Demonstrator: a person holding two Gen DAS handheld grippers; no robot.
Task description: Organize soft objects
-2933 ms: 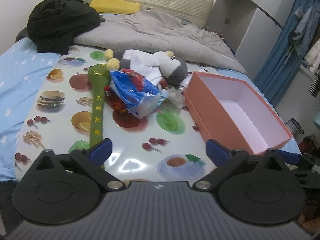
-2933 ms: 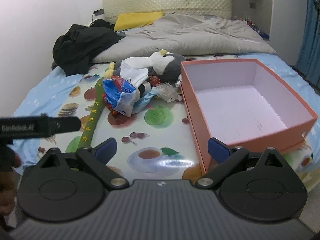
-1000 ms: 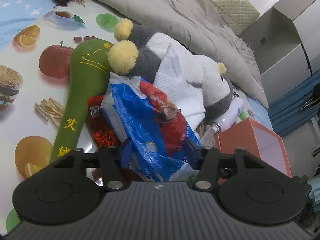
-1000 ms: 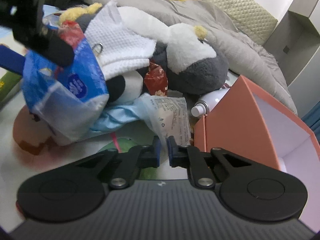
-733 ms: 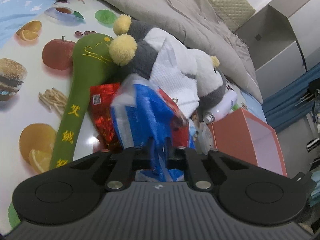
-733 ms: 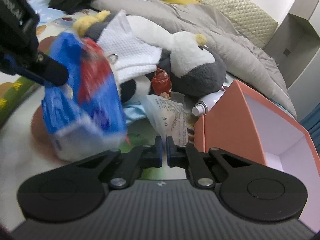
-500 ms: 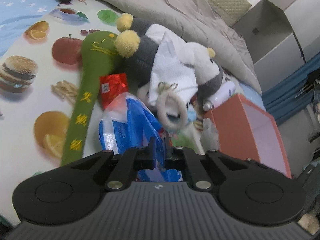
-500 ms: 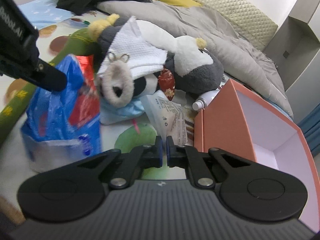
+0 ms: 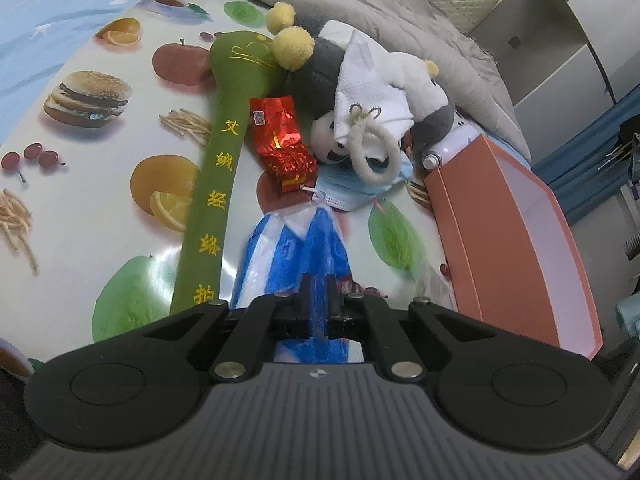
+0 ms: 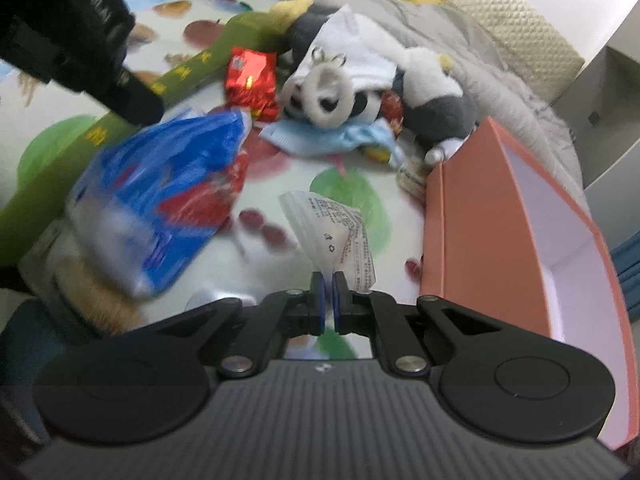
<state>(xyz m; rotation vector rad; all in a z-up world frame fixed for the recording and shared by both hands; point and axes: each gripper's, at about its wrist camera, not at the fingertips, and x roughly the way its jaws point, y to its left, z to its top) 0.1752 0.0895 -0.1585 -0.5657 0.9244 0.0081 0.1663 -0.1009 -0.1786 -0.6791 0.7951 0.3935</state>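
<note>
My left gripper (image 9: 319, 280) is shut on a blue and white plastic bag (image 9: 298, 256), which hangs toward me over the fruit-print sheet; in the right wrist view the same bag (image 10: 168, 196) is blurred at the left. A clear printed wrapper (image 10: 334, 232) is pinched in my right gripper (image 10: 328, 280), which is shut on it. Farther back lie a grey and white plush toy (image 9: 400, 92), a long green plush stick (image 9: 218, 168), a red foil packet (image 9: 280, 140), a blue face mask (image 9: 352, 192) and a cream hair ring (image 9: 374, 152). The open orange box (image 9: 472, 248) stands at the right.
A white bottle (image 9: 448, 146) lies between the plush toy and the orange box. A grey duvet (image 9: 384, 4) and a dark heap of clothes fill the back of the bed. Cupboards and a blue curtain stand beyond the bed's right side.
My left gripper shut on the blue bag and pulled it back off the pile, uncovering the red packet, mask and hair ring. The right gripper drew back with the wrapper.
</note>
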